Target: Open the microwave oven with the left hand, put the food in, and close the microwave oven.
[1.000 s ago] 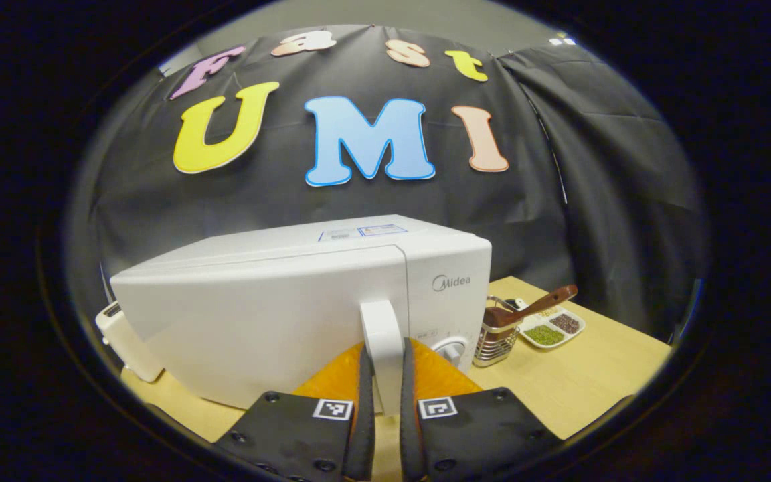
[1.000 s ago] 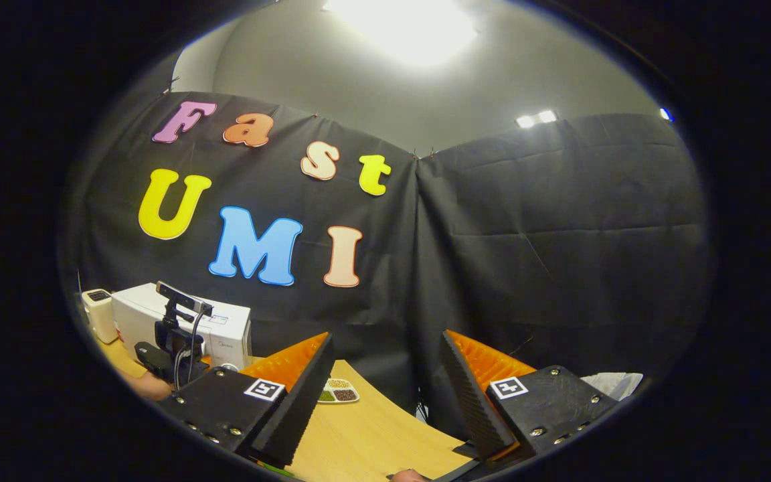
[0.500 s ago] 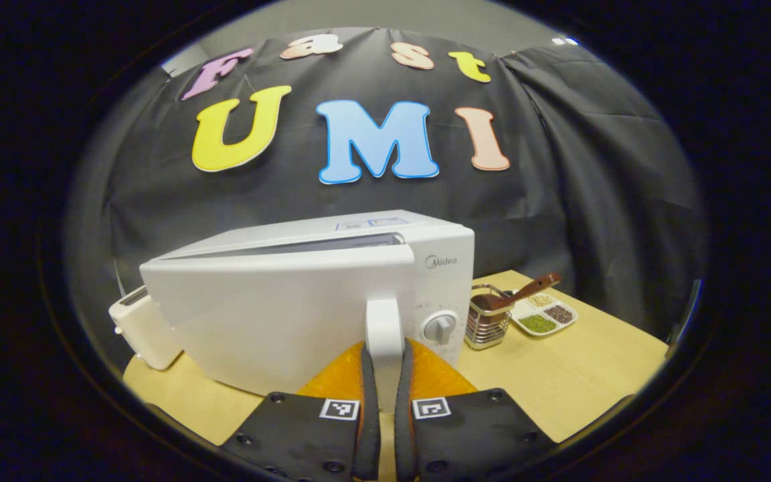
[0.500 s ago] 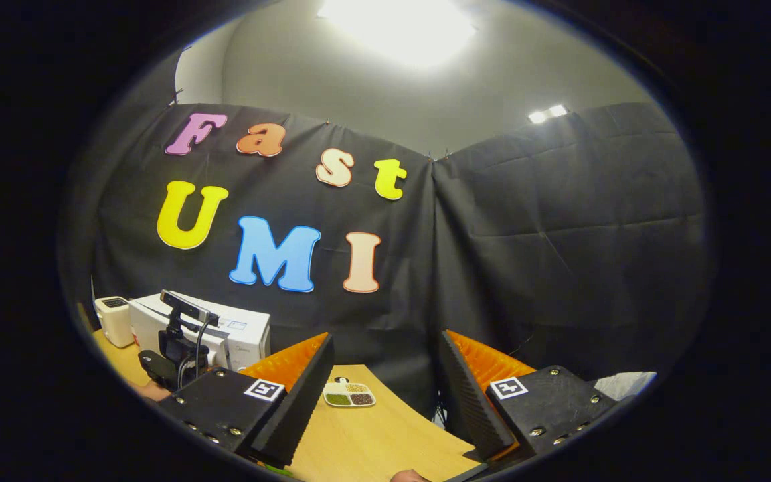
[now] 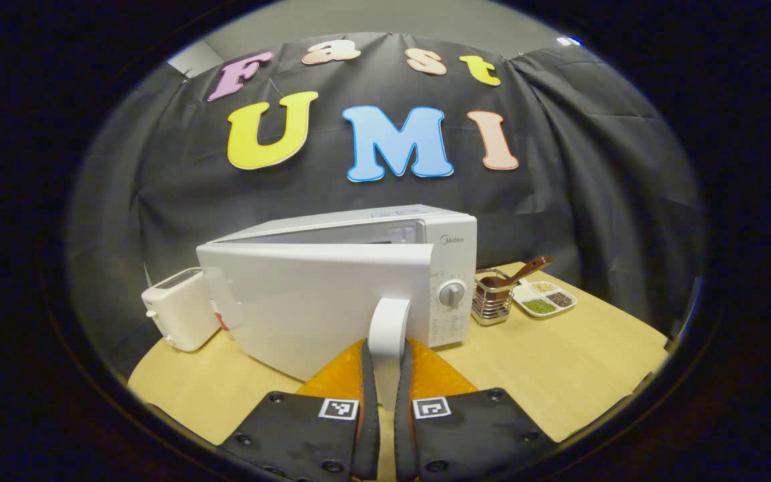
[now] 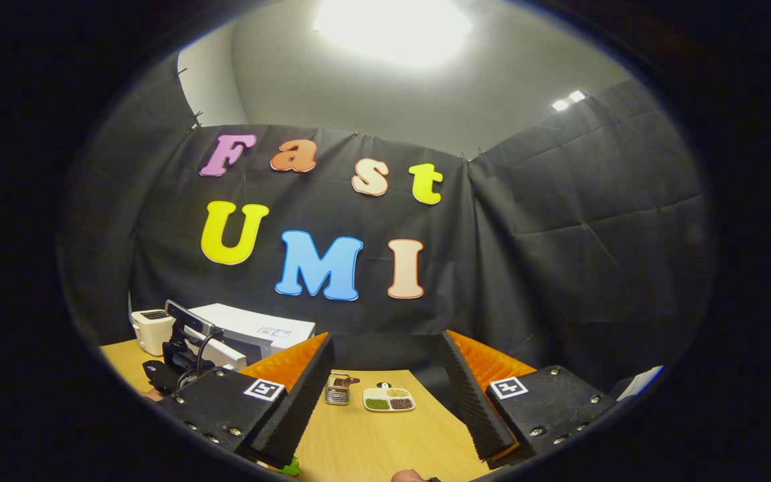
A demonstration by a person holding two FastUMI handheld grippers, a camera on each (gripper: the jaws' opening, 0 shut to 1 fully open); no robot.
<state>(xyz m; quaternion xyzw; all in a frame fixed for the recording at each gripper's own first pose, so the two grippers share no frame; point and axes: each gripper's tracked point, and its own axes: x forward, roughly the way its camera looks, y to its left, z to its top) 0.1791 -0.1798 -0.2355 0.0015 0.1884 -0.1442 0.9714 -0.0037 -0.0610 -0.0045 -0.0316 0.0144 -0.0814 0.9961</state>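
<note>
Left gripper view, left to right. Toaster (image 5: pixel 180 317) at left of the wooden table (image 5: pixel 559 375). White microwave oven (image 5: pixel 359 281) at centre frame; its door (image 5: pixel 312 301) is swung partly out, a gap showing along the top edge. Left gripper (image 5: pixel 385 415) at bottom centre, both fingers clamped on the upright door handle (image 5: pixel 387 328). To the right, a wire basket (image 5: pixel 491 302) holds a brown spoon (image 5: pixel 526 269); beside it, a divided dish (image 5: pixel 545 299) of green, tan and dark grains.

Right gripper view: right gripper (image 6: pixel 385 395) at bottom, fingers spread wide, nothing between them.
</note>
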